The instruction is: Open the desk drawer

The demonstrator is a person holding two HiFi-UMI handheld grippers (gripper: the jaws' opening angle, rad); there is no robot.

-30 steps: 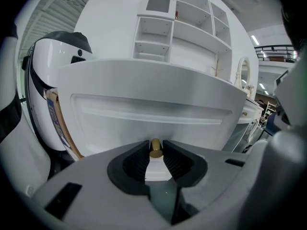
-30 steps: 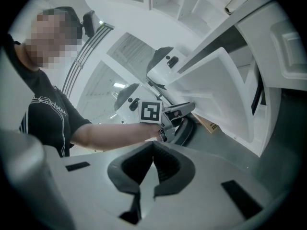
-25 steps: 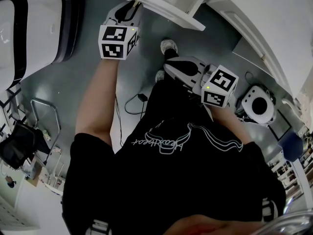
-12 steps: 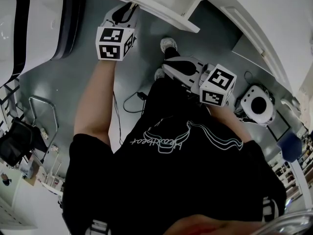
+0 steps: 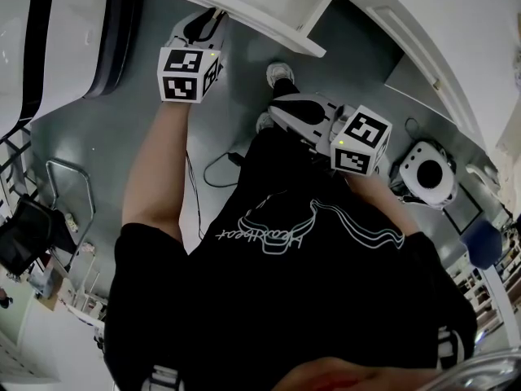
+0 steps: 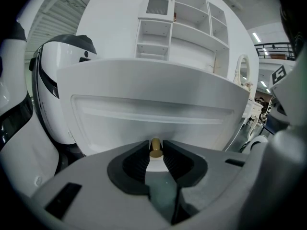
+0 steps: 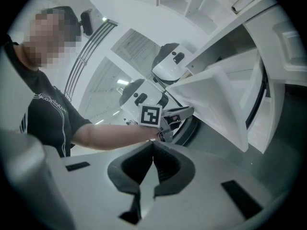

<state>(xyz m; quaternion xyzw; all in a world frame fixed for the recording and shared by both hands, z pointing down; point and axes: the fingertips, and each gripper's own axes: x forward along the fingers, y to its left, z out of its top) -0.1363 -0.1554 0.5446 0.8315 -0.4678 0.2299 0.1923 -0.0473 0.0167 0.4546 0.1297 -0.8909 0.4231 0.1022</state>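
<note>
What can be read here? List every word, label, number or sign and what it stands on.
T-shirt: white script lettering, upside down in the head view, too stylised to read.
Left marker cube, right marker cube: black-and-white square codes, no letters.
No other text.

A black cable (image 5: 235,160) loops on the grey floor (image 5: 122,129), a round white device (image 5: 429,173) lies further right, and a white open-shelf unit (image 6: 184,30) rises in the background
</note>
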